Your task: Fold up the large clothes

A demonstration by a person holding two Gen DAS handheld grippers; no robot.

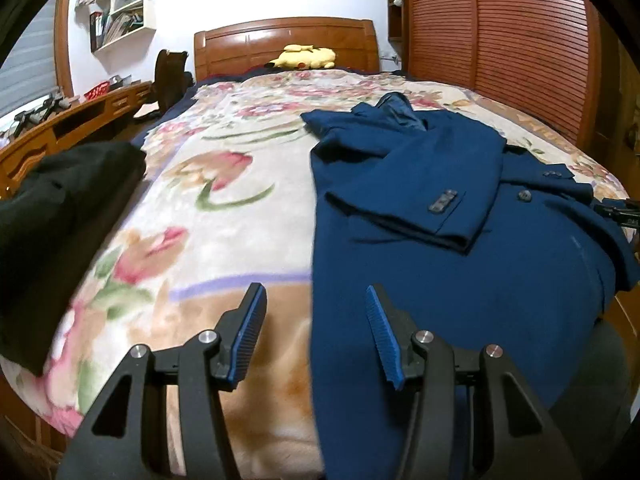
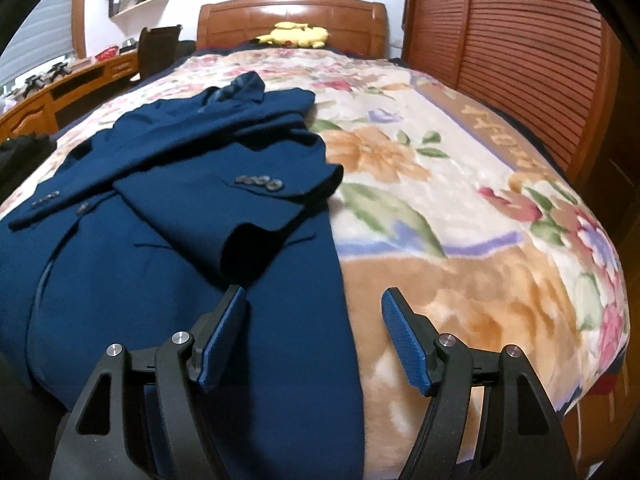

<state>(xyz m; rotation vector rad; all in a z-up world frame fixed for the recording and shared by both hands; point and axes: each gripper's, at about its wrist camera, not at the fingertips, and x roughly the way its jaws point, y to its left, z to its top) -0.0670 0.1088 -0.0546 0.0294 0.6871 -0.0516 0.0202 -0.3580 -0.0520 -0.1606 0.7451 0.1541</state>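
A dark blue suit jacket [image 1: 460, 240] lies flat on the flowered bed blanket [image 1: 224, 184], both sleeves folded across its front. It also shows in the right wrist view [image 2: 168, 248]. My left gripper [image 1: 316, 300] is open and empty above the jacket's left edge near the hem. My right gripper [image 2: 314, 300] is open and empty above the jacket's right edge near the hem. The right gripper's tip shows at the far right of the left wrist view [image 1: 618, 210].
A black garment [image 1: 60, 232] lies on the bed's left side. A yellow plush toy [image 1: 306, 57] rests by the wooden headboard [image 1: 286, 40]. A slatted wooden wardrobe [image 1: 500, 32] stands on the right; a desk [image 1: 80, 120] and chair [image 1: 170, 76] stand on the left.
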